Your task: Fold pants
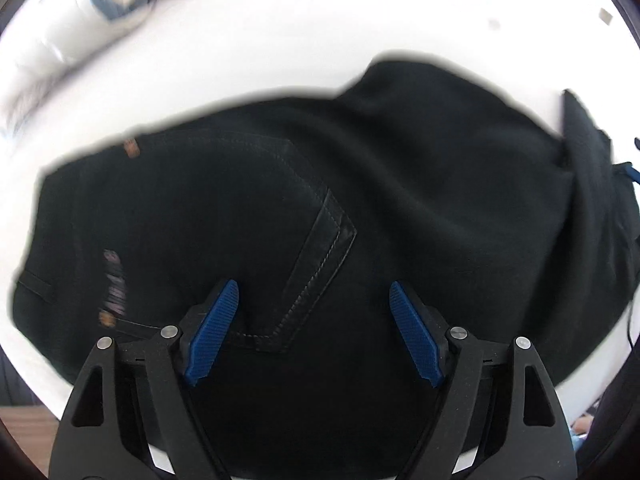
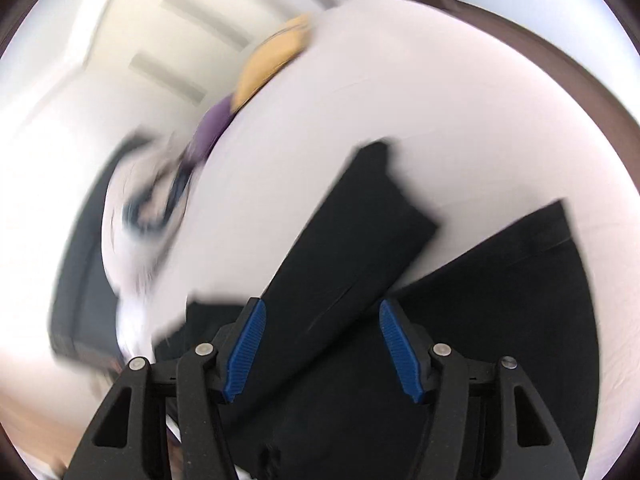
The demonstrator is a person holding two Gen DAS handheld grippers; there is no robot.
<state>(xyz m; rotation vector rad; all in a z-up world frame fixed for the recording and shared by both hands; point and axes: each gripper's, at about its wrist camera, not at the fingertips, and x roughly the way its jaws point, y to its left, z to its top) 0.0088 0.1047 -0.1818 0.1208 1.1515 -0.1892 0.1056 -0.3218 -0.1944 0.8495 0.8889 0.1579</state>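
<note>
While your right view blurs | pants legs only smeared on white bed | right gripper fingers apart, empty | left gripper fingers apart over back pocket, lower pants cut off.

Black pants with pale pocket stitching lie on a white sheet. Both grippers' pads are ribbed blue on black frames.
</note>
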